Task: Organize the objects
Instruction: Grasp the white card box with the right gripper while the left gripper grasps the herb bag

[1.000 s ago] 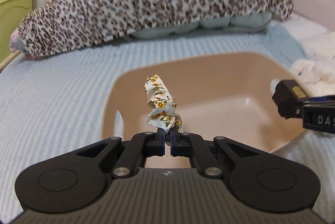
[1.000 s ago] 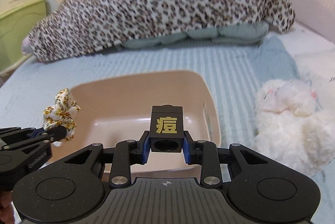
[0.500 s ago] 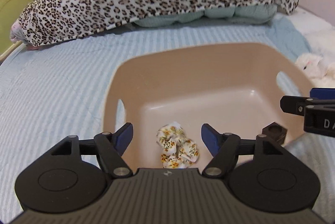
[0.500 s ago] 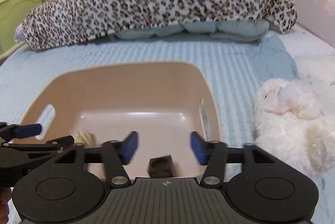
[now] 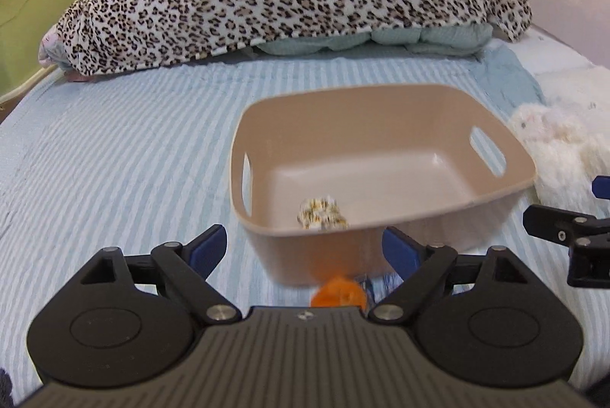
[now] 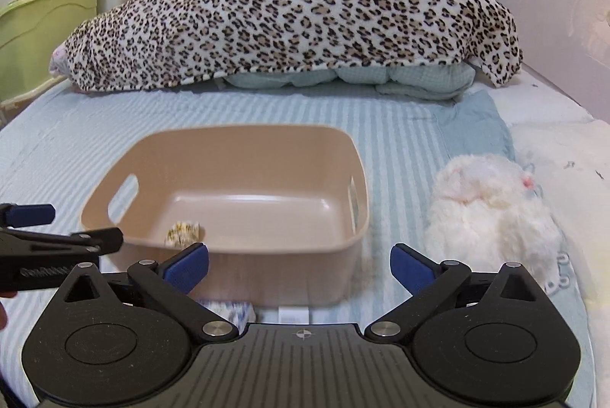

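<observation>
Both grippers, each with its jaws spread wide and holding nothing, have drawn back to the near side of the beige basket (image 5: 385, 156) on the striped bedspread (image 5: 126, 156); a second ago the left gripper (image 5: 305, 248) pinched a floral scrunchie (image 5: 322, 214) and the right gripper (image 6: 299, 263) clamped a black cube. The scrunchie now lies on the basket floor by the near wall, left of centre in the right wrist view; the cube is hidden below the near rim and cannot be located. This suggests one drop-off is complete and the next pick is due. Likely candidates lie just near of the basket: an orange object (image 5: 339, 293) between the left gripper's fingers, and a blue-and-white packet (image 6: 228, 312) before the right. A white plush toy (image 6: 492, 213) rests right of the basket, a leopard blanket (image 6: 297, 15) far behind.
</observation>
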Demonstrator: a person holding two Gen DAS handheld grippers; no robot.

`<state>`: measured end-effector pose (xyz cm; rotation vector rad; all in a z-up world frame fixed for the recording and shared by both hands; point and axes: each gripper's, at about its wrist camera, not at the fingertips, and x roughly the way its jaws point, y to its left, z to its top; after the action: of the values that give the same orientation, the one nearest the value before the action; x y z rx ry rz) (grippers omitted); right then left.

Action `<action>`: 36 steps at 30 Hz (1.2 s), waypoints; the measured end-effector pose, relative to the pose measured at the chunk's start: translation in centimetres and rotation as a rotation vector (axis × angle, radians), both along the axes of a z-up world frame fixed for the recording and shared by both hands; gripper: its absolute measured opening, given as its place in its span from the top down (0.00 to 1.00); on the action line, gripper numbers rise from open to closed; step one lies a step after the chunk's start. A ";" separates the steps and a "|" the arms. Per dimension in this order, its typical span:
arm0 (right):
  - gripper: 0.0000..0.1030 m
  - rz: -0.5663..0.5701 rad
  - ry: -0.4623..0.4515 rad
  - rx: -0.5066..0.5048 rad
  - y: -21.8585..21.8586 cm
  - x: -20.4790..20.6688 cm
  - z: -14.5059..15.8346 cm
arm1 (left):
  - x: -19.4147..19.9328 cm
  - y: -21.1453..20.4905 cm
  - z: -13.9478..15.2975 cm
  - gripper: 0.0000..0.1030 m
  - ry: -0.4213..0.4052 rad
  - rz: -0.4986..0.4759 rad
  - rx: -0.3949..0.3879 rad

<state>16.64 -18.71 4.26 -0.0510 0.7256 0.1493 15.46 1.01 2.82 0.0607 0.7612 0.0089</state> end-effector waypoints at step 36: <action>0.14 0.009 0.302 -0.082 0.5 1.8 -13.2 | -1.6 1.2 -11.9 0.30 0.255 -0.012 -0.078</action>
<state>18.49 -18.17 -8.97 -0.1114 1.0335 0.1372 13.88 2.23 -9.07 -0.0085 1.0150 -0.0401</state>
